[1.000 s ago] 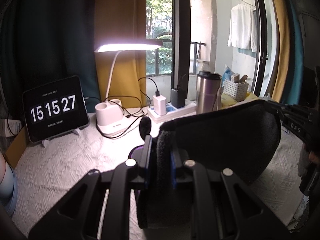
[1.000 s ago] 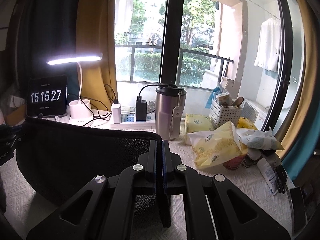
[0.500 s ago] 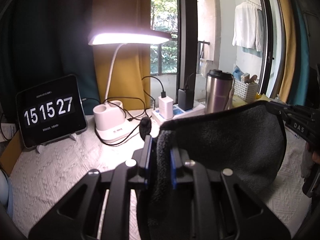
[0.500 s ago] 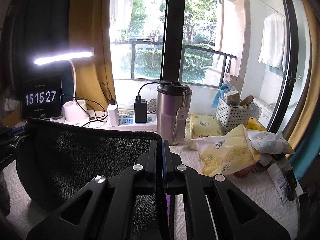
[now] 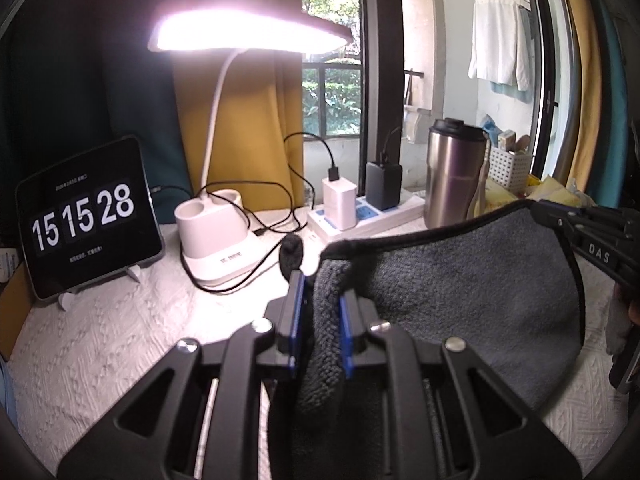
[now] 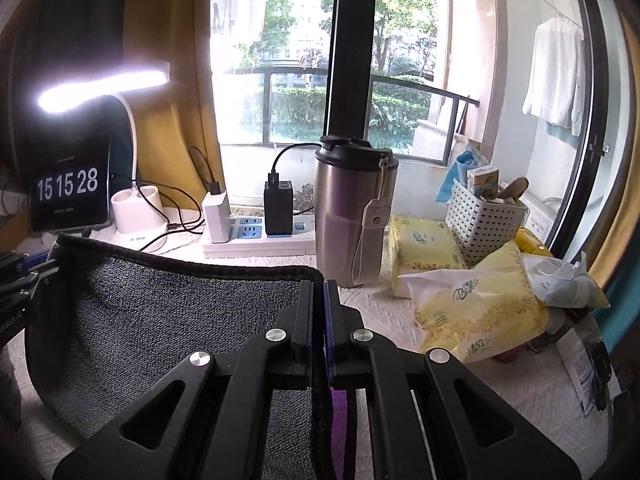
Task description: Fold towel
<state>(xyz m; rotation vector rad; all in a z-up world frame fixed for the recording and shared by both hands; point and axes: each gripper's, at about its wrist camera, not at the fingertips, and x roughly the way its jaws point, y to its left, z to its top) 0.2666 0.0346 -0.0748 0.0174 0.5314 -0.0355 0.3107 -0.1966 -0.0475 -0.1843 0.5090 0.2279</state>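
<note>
- Left wrist view: the left gripper (image 5: 320, 312) pinched the grey towel (image 5: 460, 292); the clock (image 5: 86, 216) read "15 15 28".
- The right gripper (image 6: 319, 316), marked "DAS", clamped the opposite corner above the tabletop (image 5: 100, 340).

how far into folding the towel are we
Early. Done: both corners are gripped, the left claw and right claw each shut on the grey towel. In hand: it hangs stretched between them above the white tablecloth. Left: laying it down and making every fold.

Left gripper (image 5: 320, 316), right gripper (image 6: 319, 320): black angular frames, silver screws, blue-edged pads; white "DAS" lettering.
</note>
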